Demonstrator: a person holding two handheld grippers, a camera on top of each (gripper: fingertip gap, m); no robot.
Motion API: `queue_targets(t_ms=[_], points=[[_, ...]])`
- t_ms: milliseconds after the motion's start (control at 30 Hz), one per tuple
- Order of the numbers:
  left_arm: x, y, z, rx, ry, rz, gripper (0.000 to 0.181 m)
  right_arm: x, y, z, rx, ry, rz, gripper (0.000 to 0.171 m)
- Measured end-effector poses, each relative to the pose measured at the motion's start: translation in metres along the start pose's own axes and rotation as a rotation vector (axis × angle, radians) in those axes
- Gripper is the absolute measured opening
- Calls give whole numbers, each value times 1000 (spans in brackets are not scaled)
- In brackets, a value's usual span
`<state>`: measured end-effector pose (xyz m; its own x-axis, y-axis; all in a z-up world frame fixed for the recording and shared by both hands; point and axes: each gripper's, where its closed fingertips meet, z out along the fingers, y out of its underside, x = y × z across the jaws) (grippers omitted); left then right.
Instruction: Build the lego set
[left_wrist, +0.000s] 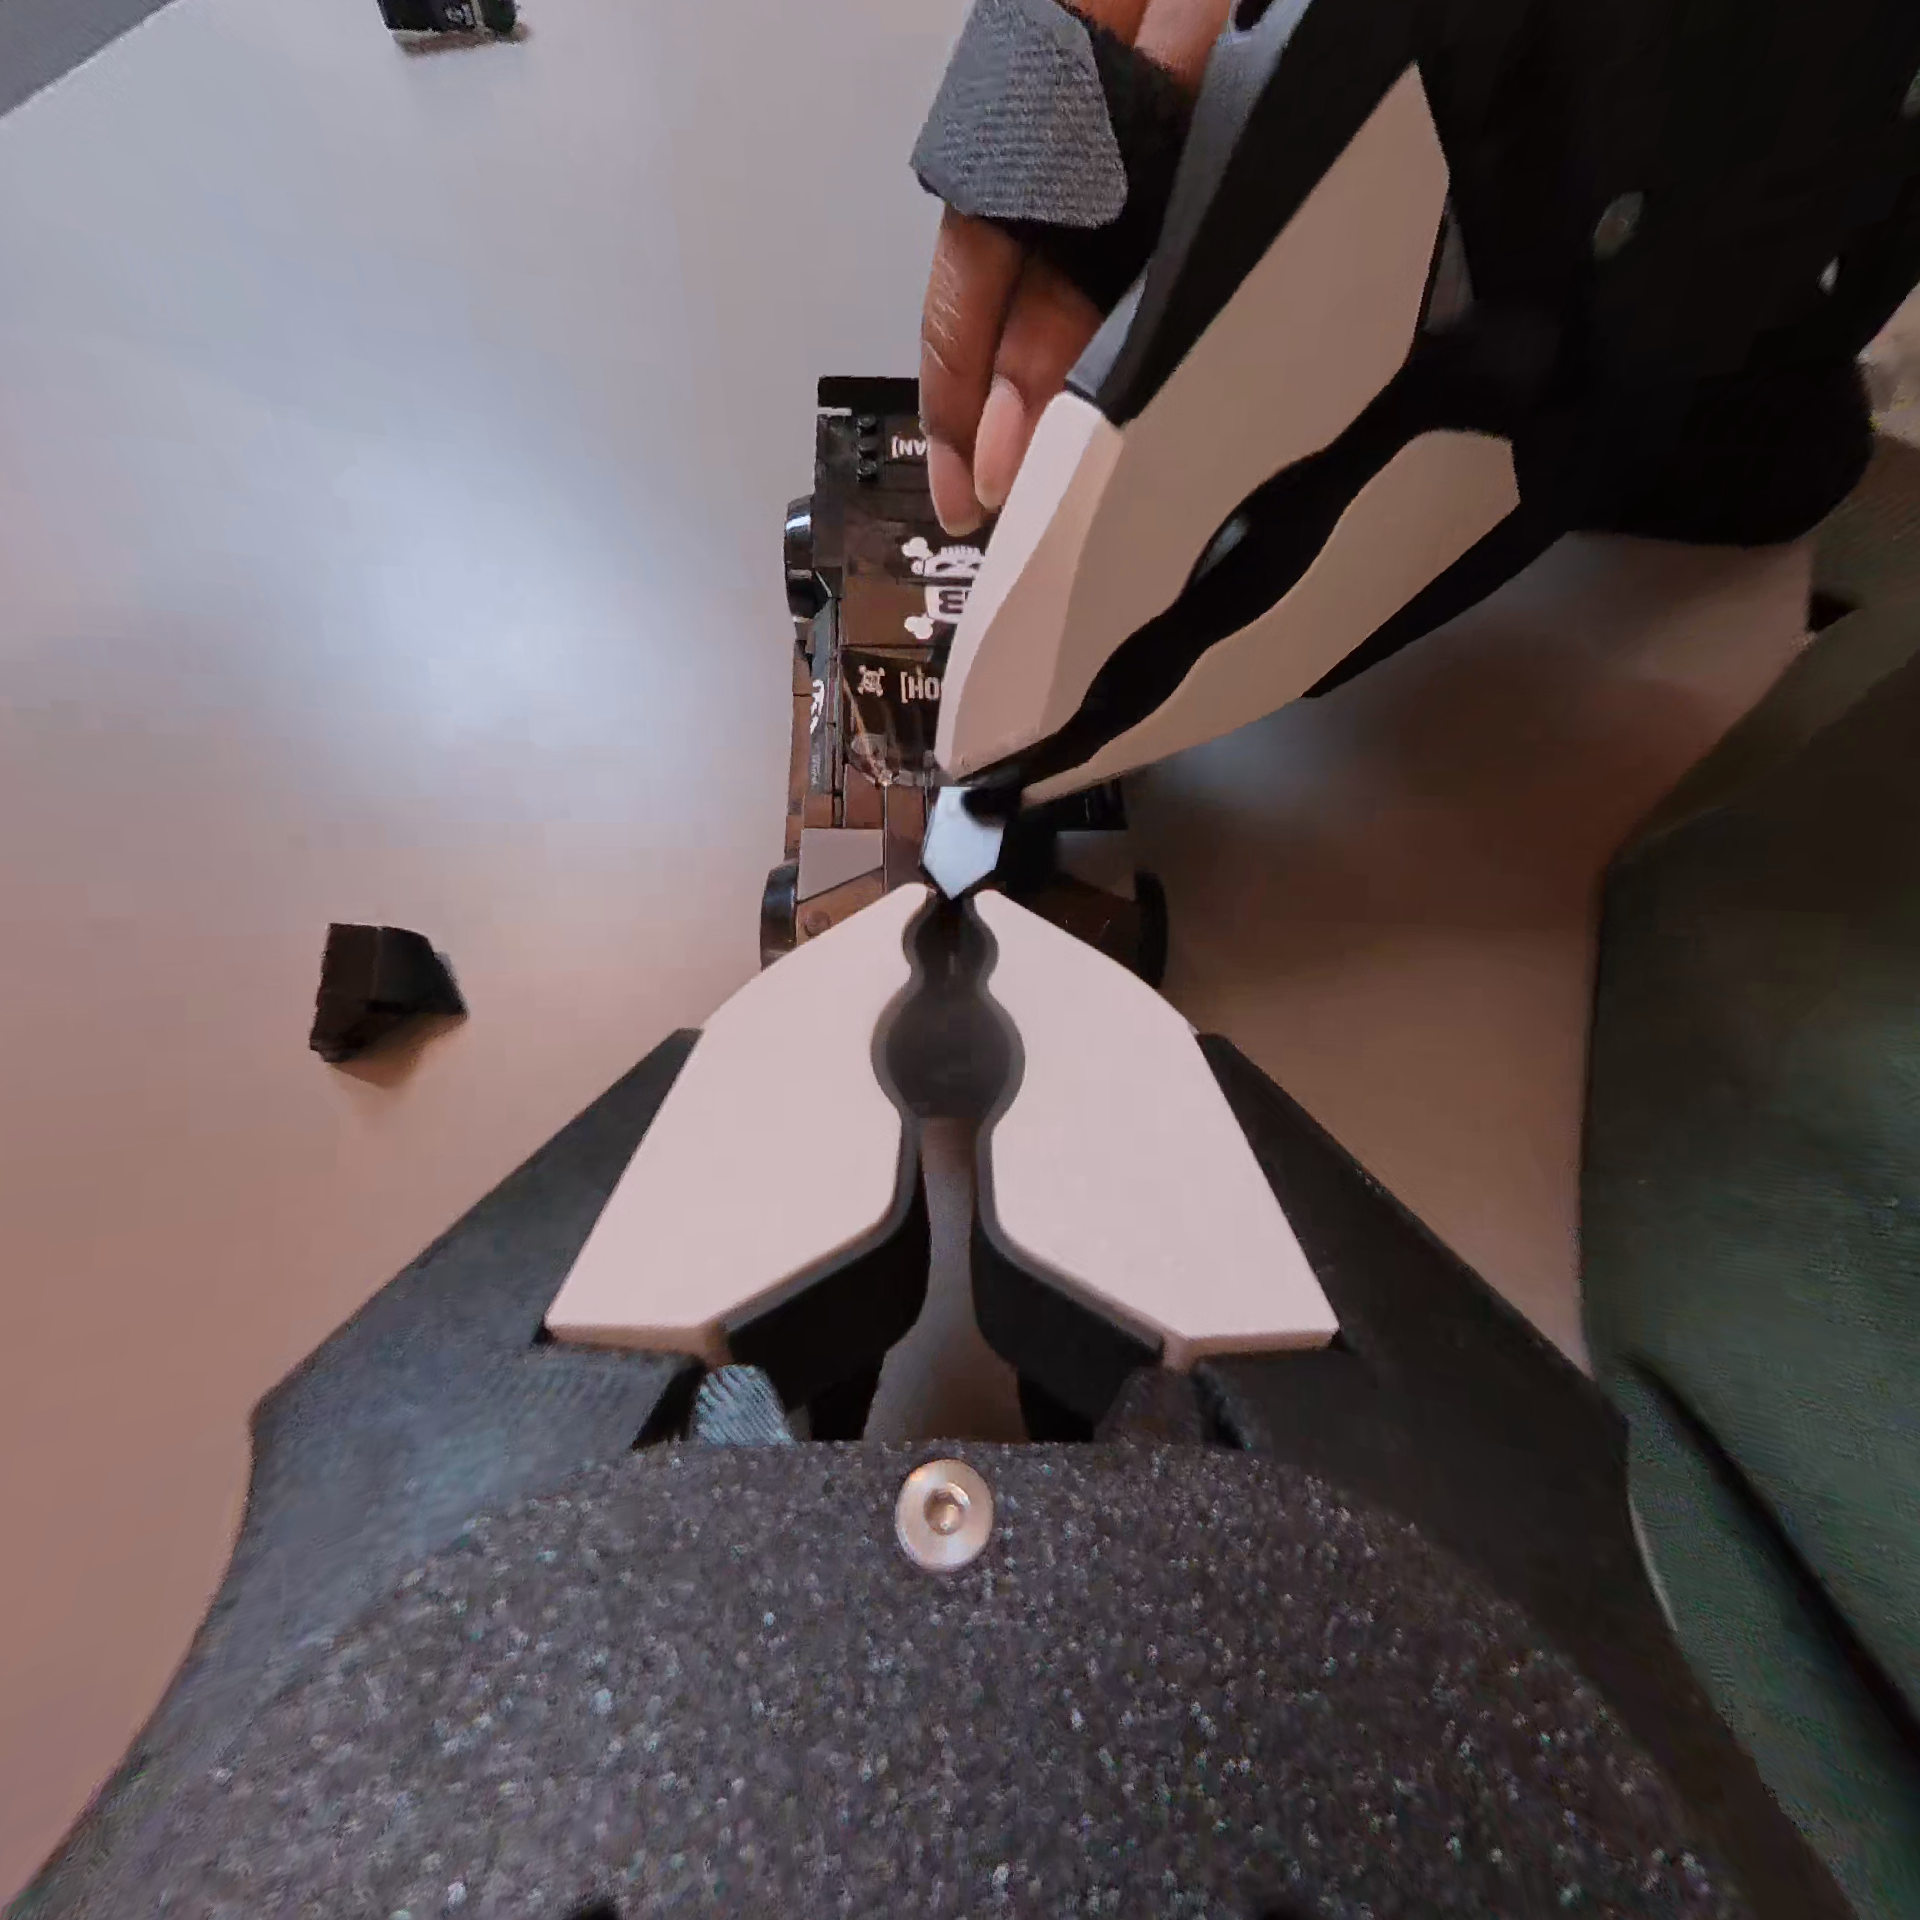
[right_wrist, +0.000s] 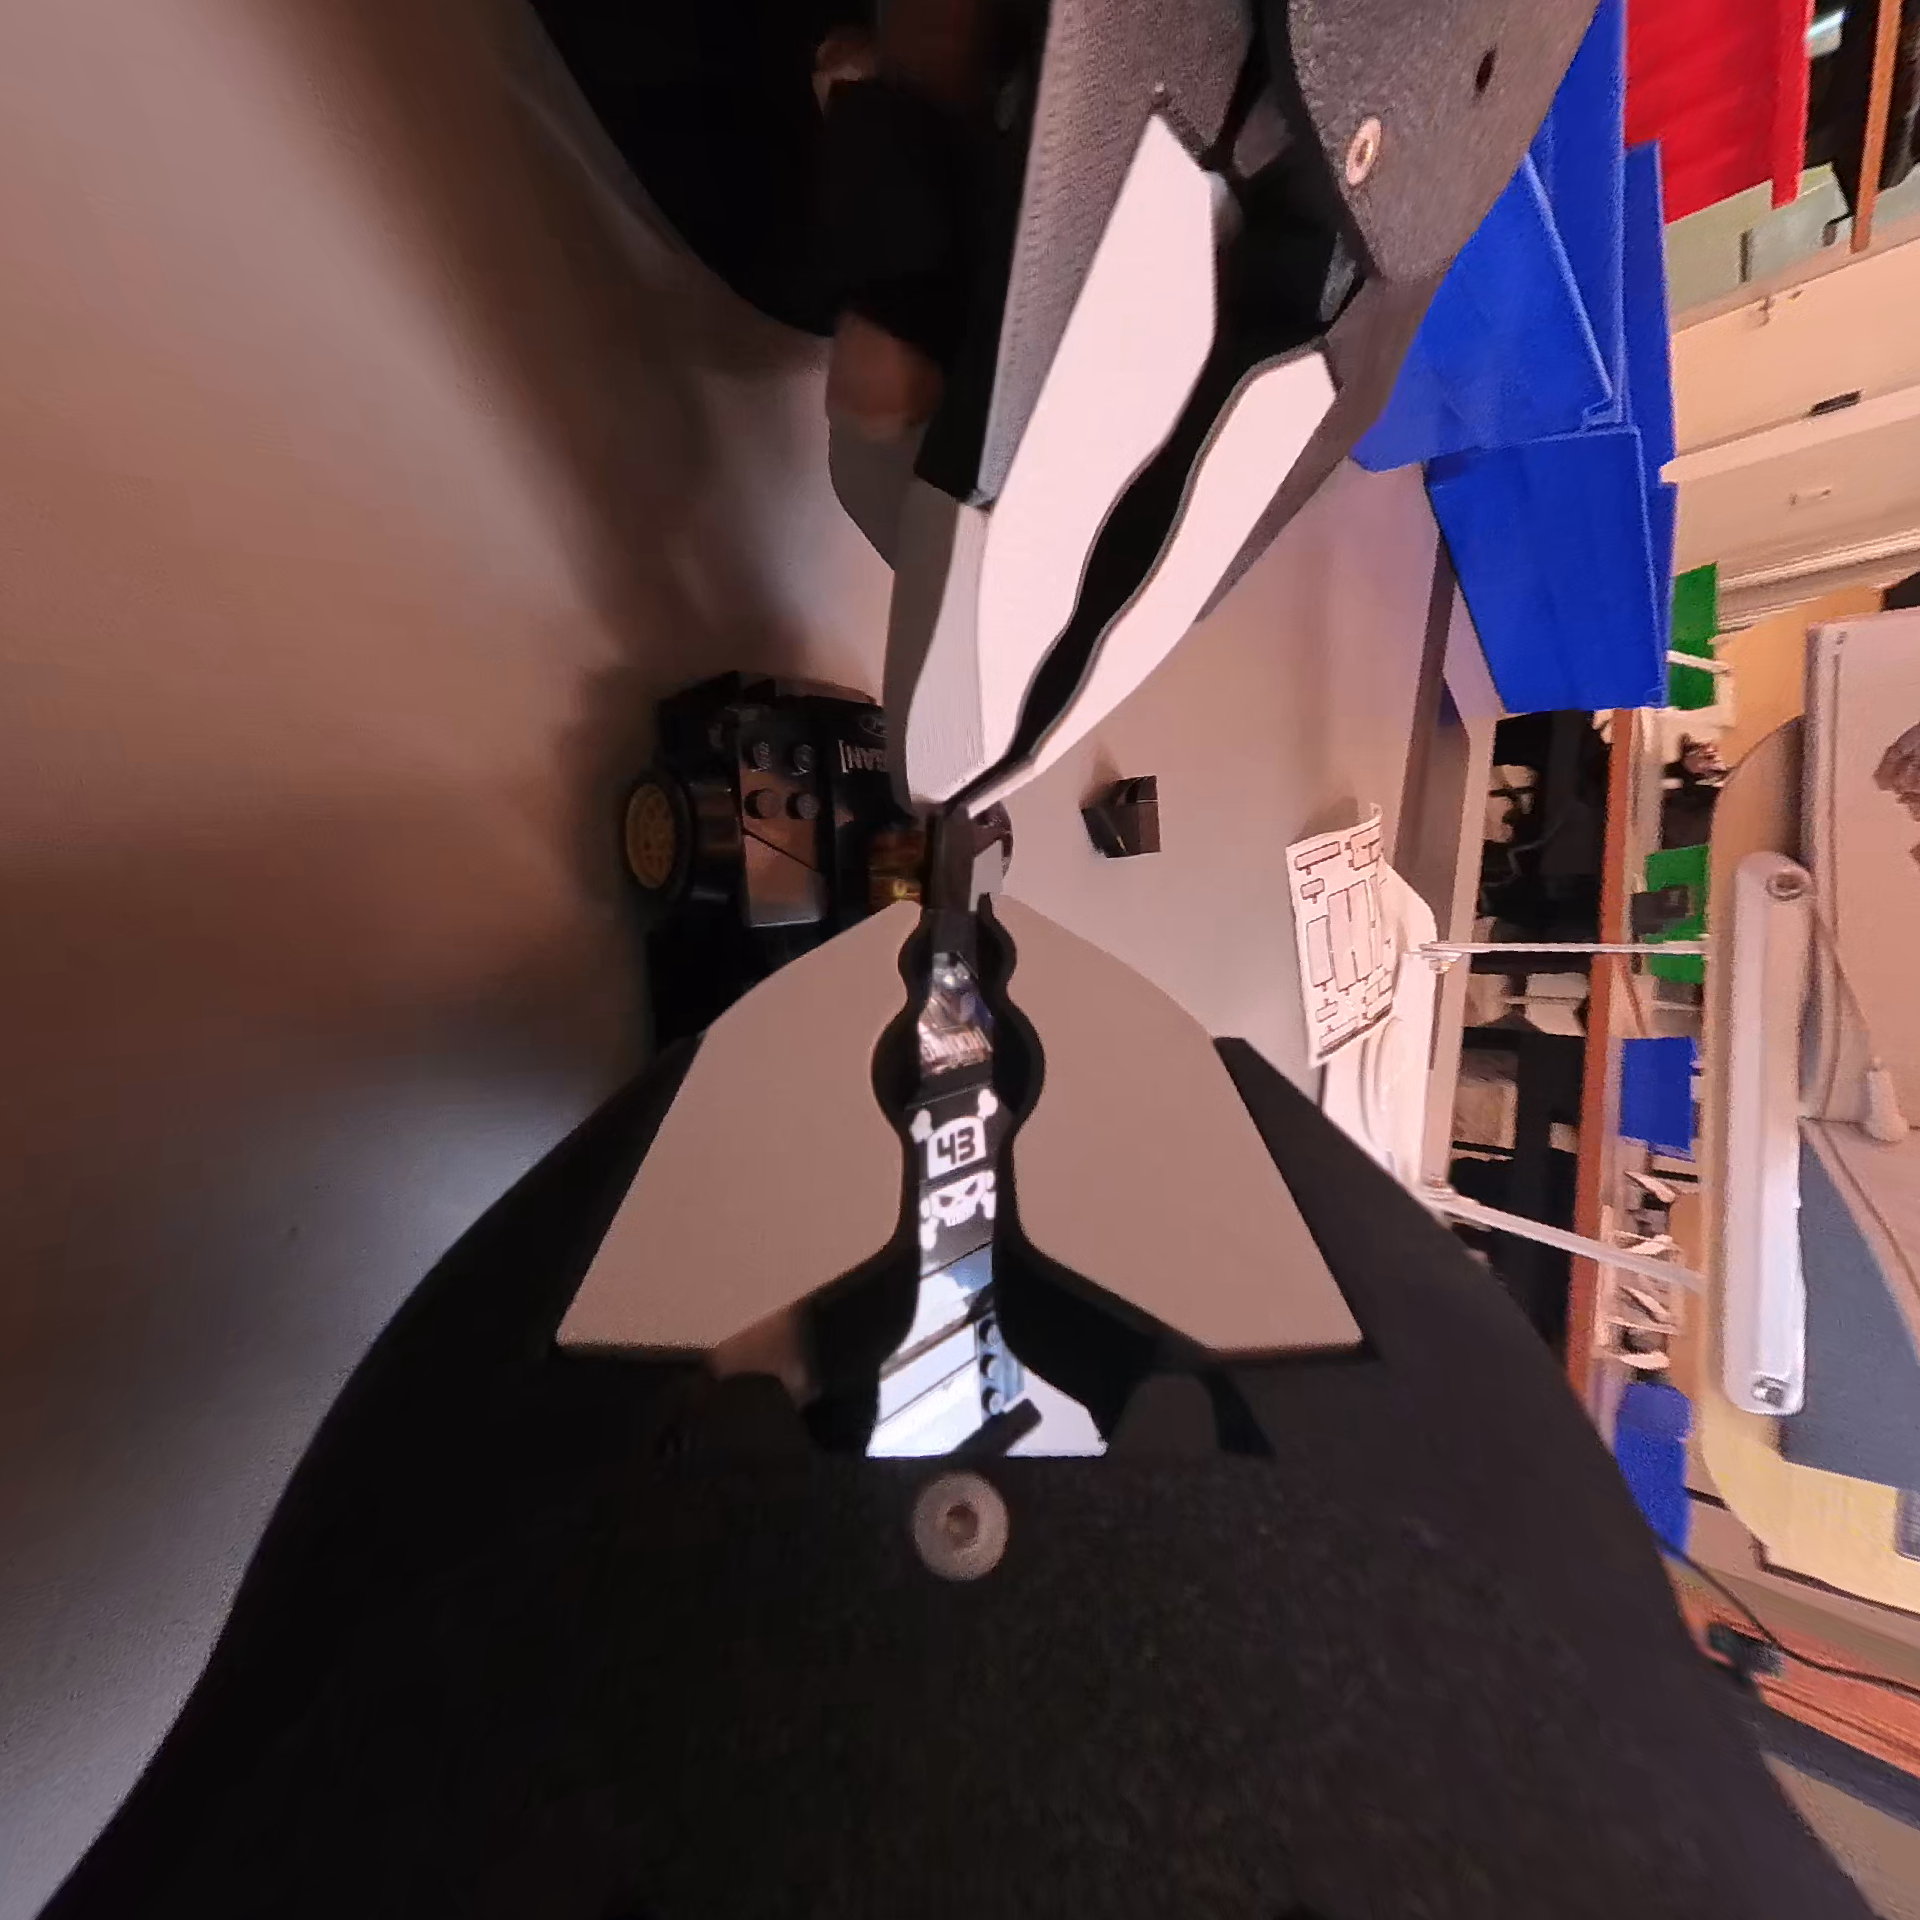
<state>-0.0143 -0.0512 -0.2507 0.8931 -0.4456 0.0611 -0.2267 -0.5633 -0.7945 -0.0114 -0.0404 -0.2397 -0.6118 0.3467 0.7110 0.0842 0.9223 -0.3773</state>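
A small black lego piece (left_wrist: 958, 847) is pinched from both ends. My left gripper (left_wrist: 951, 902) is shut on its near tip. My right gripper (left_wrist: 968, 792) comes in from the upper right and is shut on its far end. In the right wrist view the same piece (right_wrist: 951, 862) sits between my right gripper (right_wrist: 956, 912) and the left gripper (right_wrist: 948, 808) above it. The black lego car (left_wrist: 862, 623) with white skull stickers lies on the table just behind the piece. It also shows in the right wrist view (right_wrist: 727, 821), partly hidden by the fingers.
A loose black lego part (left_wrist: 379, 987) lies on the pale table (left_wrist: 364, 520) to the left, also seen in the right wrist view (right_wrist: 1122, 816). A sticker sheet (right_wrist: 1340, 945) lies near the table edge. Blue bins (right_wrist: 1538, 416) stand beyond it. Green fabric (left_wrist: 1766, 1143) fills the right. The tips of both grippers are at nearly the same place.
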Motion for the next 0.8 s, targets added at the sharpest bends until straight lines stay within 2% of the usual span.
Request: queue_targets(t_ms=[133,233,333,533,800], points=[[1,2,-1,-16,-23,30,3,-7,-3,-4,38,-158,214,20],[1,1,-1,-29,-40,38,3,-2,-10,-9,83,-271,395,21],[-1,1,-1,-44,-58,27,3,-3,-11,-6,59,-368,490,23],[0,2,-1,-53,-59,29,4,-7,-9,4,-12,-525,588,23],[0,3,-1,-49,-65,25,4,-8,-4,6,-109,-627,508,15]])
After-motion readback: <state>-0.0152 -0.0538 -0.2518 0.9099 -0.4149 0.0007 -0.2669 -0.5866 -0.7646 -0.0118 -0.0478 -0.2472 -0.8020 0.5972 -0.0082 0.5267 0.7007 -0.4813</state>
